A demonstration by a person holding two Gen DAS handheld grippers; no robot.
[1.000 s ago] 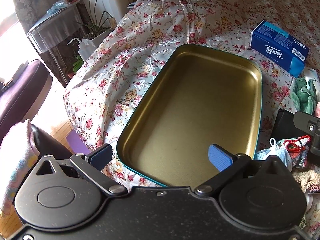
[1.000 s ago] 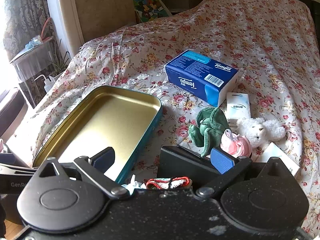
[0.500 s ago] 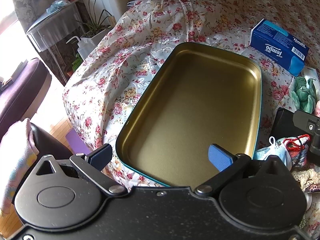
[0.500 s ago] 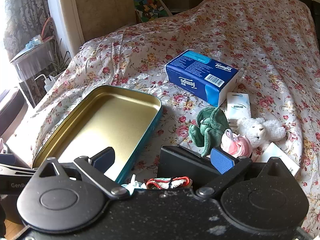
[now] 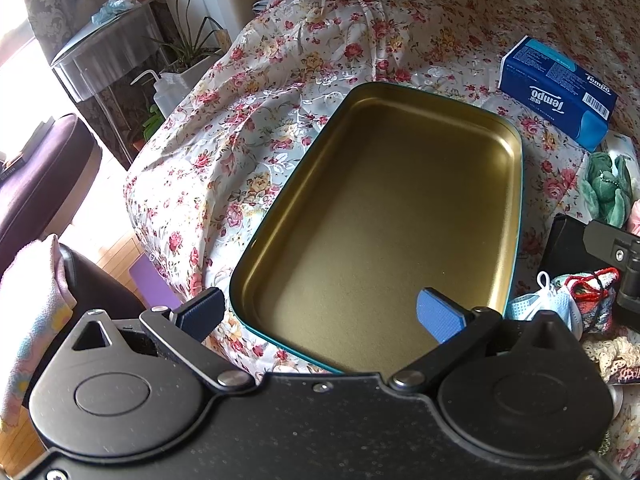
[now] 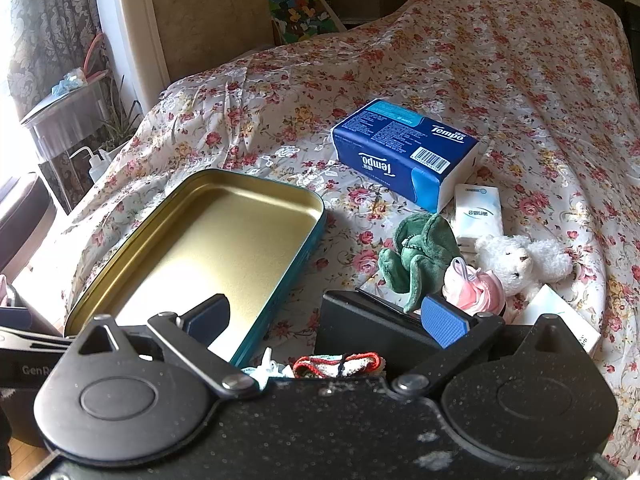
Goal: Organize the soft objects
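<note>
Above gold tray, left gripper wide open, right gripper likewise, both empty

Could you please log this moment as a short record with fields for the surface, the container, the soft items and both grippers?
surface: floral bedspread
container: gold tin tray, nothing in it
soft items: green plush, white plush, pink item, all on the bedspread right of the tray
other: blue Tempo tissue pack beyond the toys
left gripper: open, holding nothing, over the tray's near end
right gripper: open, holding nothing
</note>
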